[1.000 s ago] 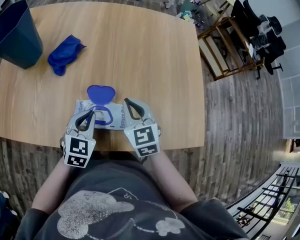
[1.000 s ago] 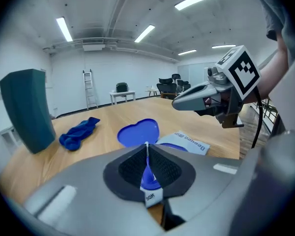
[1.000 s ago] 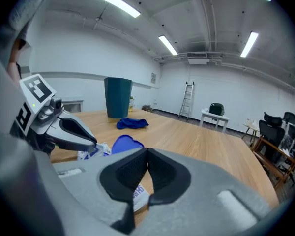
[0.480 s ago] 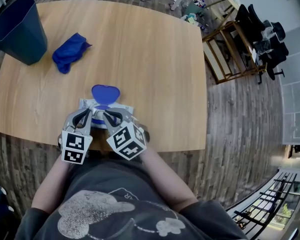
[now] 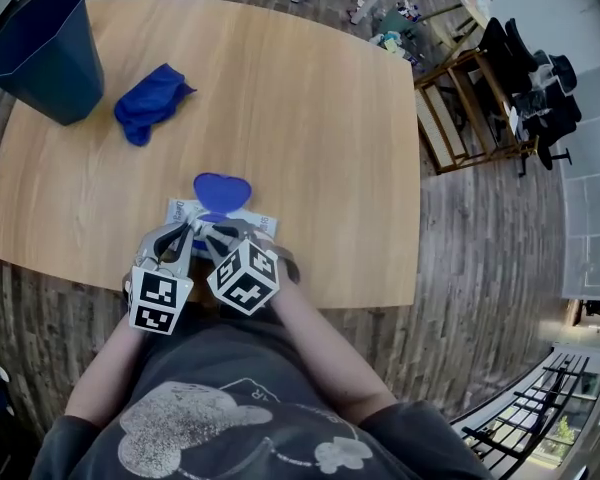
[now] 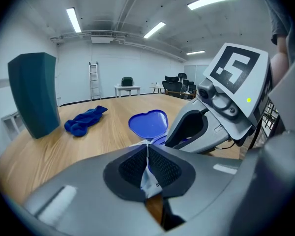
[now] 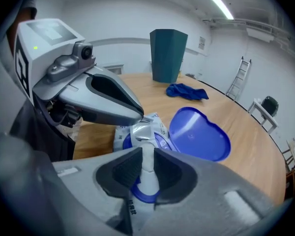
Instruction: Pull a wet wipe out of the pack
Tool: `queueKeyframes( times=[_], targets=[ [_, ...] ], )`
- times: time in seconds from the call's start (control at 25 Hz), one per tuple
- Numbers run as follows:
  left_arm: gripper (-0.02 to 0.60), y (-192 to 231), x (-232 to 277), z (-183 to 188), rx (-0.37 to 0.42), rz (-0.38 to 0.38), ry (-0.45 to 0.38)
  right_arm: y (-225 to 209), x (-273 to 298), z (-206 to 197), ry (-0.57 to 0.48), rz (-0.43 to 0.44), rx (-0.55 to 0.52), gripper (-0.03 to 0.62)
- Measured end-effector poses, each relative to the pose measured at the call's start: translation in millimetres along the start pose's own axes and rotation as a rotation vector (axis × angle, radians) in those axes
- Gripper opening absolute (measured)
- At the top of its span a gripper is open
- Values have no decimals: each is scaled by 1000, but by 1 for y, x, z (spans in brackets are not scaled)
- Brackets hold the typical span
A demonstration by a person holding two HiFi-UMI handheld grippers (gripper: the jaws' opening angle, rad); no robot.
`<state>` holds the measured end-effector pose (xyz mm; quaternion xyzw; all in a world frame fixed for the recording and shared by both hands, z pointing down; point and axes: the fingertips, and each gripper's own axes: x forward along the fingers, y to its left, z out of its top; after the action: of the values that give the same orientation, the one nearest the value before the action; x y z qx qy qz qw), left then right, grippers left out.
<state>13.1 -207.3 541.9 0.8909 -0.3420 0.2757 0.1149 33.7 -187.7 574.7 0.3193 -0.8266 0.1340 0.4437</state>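
Observation:
The white wet wipe pack (image 5: 242, 220) lies near the table's front edge with its blue heart-shaped lid (image 5: 222, 190) flipped open. My left gripper (image 5: 185, 234) is shut on a thin fold of the pack's foil (image 6: 148, 177) beside the opening. My right gripper (image 5: 212, 236) points steeply down over the blue opening ring (image 7: 162, 142), close against the left gripper (image 7: 137, 113). Its jaws are opening, and a white tuft of wipe (image 7: 147, 167) stands up between the pads.
A dark blue bin (image 5: 42, 53) stands at the table's far left corner, with a crumpled blue cloth (image 5: 152, 100) beside it. The table's front edge (image 5: 310, 303) runs just behind the grippers. Wooden shelves and chairs (image 5: 480, 98) stand off to the right.
My right gripper swung left from the pack's right end, dropped and rolled over the opening, and now sits beside the left gripper. The left gripper kept its grip and place.

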Motion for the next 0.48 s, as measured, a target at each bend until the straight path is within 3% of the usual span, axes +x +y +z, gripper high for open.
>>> queueKeyframes(
  times=[0.16,0.48],
  targets=[
    [32,0,1,-7,-5,-8,15,0,2,0,44,25,32,64],
    [32,1,3,-11,-13,-18,24,-5,7,1,50,-24,158,37]
  ],
)
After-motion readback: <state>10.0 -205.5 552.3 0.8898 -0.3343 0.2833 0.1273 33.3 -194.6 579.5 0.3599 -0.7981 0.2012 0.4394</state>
